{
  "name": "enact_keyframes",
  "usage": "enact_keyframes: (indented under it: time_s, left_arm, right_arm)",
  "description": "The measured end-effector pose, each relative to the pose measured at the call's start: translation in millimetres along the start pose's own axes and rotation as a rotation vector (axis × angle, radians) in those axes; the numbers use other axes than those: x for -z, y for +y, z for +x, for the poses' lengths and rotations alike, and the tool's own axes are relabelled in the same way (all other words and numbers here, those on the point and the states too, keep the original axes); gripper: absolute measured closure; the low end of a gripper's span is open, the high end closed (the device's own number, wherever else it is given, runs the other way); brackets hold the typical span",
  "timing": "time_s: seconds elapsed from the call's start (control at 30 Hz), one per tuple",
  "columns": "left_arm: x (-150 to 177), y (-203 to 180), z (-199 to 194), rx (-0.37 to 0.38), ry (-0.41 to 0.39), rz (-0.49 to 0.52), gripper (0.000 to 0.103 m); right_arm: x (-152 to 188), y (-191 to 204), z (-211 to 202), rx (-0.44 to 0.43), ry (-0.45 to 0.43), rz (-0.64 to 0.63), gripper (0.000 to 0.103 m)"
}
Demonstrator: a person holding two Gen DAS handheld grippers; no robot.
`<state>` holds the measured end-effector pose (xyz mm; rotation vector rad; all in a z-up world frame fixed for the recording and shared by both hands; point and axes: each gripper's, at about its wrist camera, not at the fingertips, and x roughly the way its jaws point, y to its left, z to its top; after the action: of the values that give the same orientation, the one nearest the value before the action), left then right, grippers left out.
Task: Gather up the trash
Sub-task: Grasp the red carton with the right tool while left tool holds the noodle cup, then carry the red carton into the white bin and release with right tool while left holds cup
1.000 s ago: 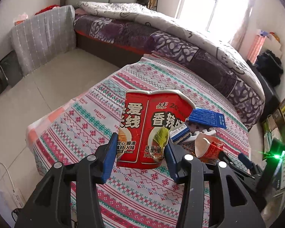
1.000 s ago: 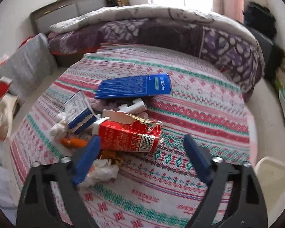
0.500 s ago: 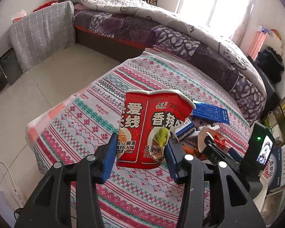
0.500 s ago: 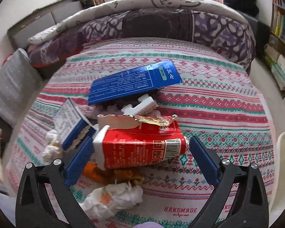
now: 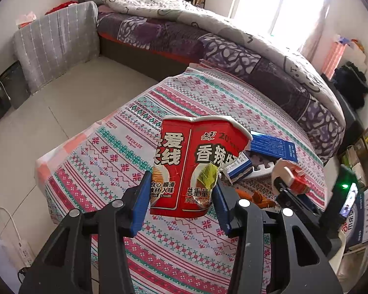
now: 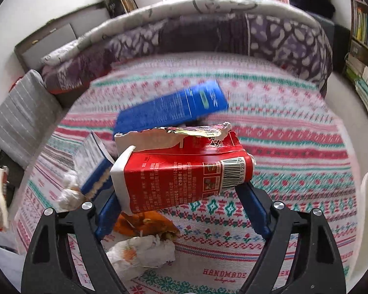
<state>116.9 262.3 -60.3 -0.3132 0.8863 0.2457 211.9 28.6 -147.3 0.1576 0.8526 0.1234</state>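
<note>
Left gripper (image 5: 181, 197): pinching a red noodle cup (image 5: 196, 164) between its blue pads; the pads are pressing on the lower sides of the cup, one on each side.
Noodle cup: standing upright in the grip, open rim crumpled and facing up, raised above the patterned tablecloth (image 5: 105, 161).
Right gripper (image 6: 179, 208): its jaws have just been closing; a red carton (image 6: 184, 174) is lying sideways between them. The left pad is sitting against the white torn end, the right pad under the barcode end. Contact appears made on both sides.
Red carton: torn open, with a ragged white flap and a strip of foil along the upper edge; the barcode is facing the camera. In the left wrist view the same carton (image 5: 295, 180) is showing at the tip of the other gripper.
Remaining trash: a long blue box (image 6: 171, 107) is lying behind the carton, blurred; a small blue-and-white box (image 6: 95, 169) is leaning at its left; an orange wrapper (image 6: 147, 225) is lying under the carton; a crumpled white tissue (image 6: 142, 252) is lying just in front of the wrapper.
Surface: all items are resting on the tablecloth, with a bed (image 5: 233, 46) beyond it.
</note>
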Motion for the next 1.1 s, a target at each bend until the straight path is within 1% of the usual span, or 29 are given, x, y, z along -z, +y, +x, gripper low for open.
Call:
enact_keyframes:
  time_s: [0.23,0.43,0.53,0.83,1.1]
  left_arm:
    - [-2.0,-6.4,-7.3,-0.009,-0.046,-0.004,0.056]
    - [-1.2,-20.8,-16.3,-0.045,-0.11,0.039,0.056]
    - [-0.8,-28.4,-20.7,-0.052,-0.138,0.054,0.056]
    - [3.6,-51.8,-35.1,-0.033,-0.198,0.084,0.056]
    - [11.8,-78.8,-39.6,-0.004,-0.21,0.122,0.056]
  right_arm:
    - [-11.7,2.1,-35.7,-0.009,-0.077,-0.037,0.021]
    - [-16.3,-0.4,-64.7,-0.006,-0.123,-0.043,0.021]
    - [-16.9,-1.8,-79.3,-0.002,-0.144,-0.05,0.021]
    - [-18.0,-14.5,-110.5,0.014,-0.183,-0.048,0.021]
    - [-18.4,-34.5,-129.2,0.036,-0.198,-0.029,0.021]
